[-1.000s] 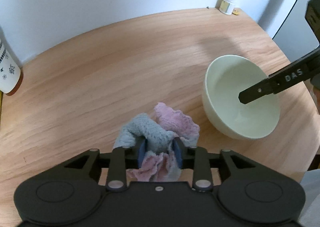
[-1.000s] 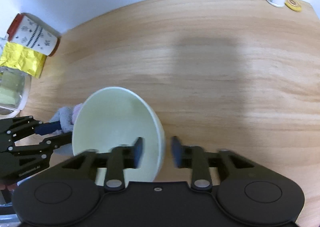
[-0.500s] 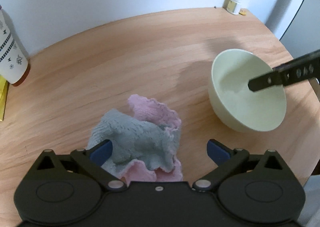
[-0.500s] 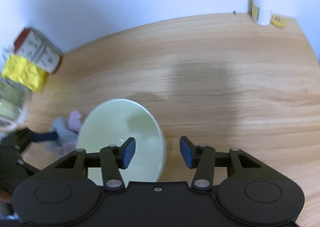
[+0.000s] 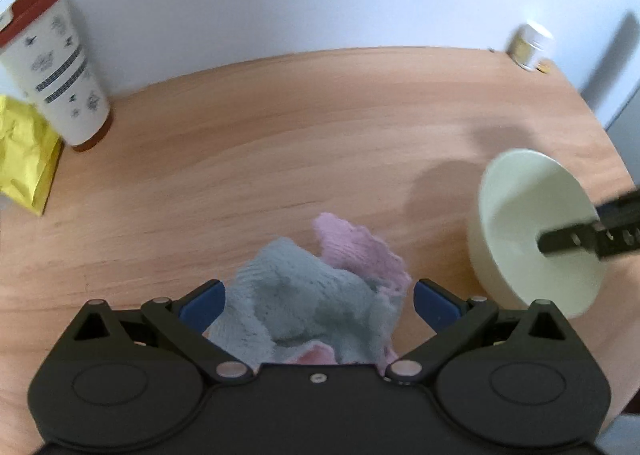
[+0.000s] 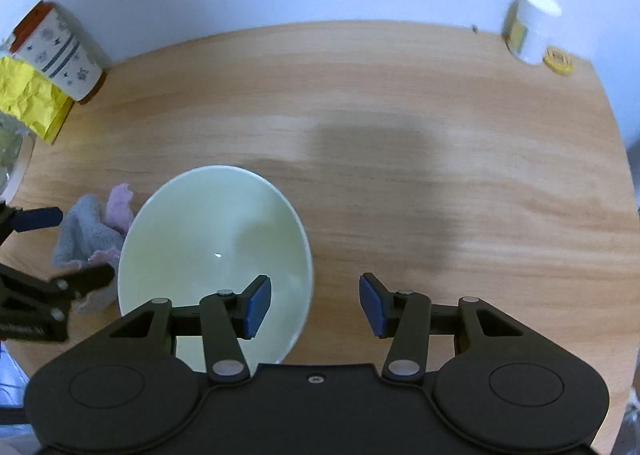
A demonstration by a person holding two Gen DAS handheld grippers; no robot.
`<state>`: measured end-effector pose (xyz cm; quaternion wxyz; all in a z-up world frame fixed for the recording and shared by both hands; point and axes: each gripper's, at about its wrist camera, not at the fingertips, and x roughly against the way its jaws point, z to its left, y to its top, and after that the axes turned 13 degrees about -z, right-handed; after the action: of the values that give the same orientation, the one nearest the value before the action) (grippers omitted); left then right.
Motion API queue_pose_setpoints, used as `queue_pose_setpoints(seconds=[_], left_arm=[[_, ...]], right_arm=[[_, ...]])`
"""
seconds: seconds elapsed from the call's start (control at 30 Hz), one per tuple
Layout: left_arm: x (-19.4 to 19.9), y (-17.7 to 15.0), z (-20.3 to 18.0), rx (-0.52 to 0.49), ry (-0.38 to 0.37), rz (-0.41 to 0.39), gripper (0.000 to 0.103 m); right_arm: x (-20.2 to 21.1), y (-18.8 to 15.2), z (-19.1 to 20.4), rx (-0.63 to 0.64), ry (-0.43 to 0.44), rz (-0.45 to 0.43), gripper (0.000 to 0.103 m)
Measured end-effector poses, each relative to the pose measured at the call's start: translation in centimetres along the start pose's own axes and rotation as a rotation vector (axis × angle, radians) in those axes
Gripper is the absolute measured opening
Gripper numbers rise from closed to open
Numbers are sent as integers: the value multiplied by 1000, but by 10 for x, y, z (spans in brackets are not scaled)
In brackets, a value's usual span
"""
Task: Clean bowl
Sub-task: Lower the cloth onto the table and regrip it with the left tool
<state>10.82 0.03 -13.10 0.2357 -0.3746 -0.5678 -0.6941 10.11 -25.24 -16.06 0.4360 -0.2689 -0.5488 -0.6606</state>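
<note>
Left gripper (image 5: 318, 297) hangs over the crumpled grey and pink cloth (image 5: 316, 291), jaws spread wide with a blue pad (image 5: 202, 301) either side of the heap, gripping nothing; the cloth lies loose on the wooden bench (image 5: 280, 143). Over to the right gripper (image 6: 314, 305): jaws spread too, one pad (image 6: 258, 307) inside the pale green bowl (image 6: 208, 247), the other outside it over bare wood, with the near rim between them and neither pad pressing it. The bowl sits on the bench just beside the cloth, looking tilted from the left view. Far left by the wall, a patterned cup (image 5: 60, 71) beside a yellow packet (image 5: 24, 155); far right corner, a small white jar (image 6: 530, 31)
</note>
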Motion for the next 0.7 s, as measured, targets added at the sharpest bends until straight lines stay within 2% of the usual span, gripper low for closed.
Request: queue_pose_setpoints(seconds=[0.1, 0.17, 0.27, 0.4, 0.6, 0.7], left_arm=[[-5, -1, -2, -6, 59, -25, 103], [-11, -2, 0, 43, 74, 6, 102], [-22, -3, -3, 67, 130, 52, 102], [-27, -2, -13, 53, 113, 53, 102], [-30, -8, -18, 43, 85, 81, 103], [-31, -8, -14, 84, 67, 98, 102]], right_arm=[[3, -2, -6, -39, 11, -2, 53], [4, -3, -8, -53, 8, -3, 53], [5, -3, -9, -56, 24, -5, 40], [2, -3, -12, -90, 35, 13, 32], [-4, -6, -6, -62, 33, 40, 32], [-4, -8, -9, -89, 37, 36, 32]])
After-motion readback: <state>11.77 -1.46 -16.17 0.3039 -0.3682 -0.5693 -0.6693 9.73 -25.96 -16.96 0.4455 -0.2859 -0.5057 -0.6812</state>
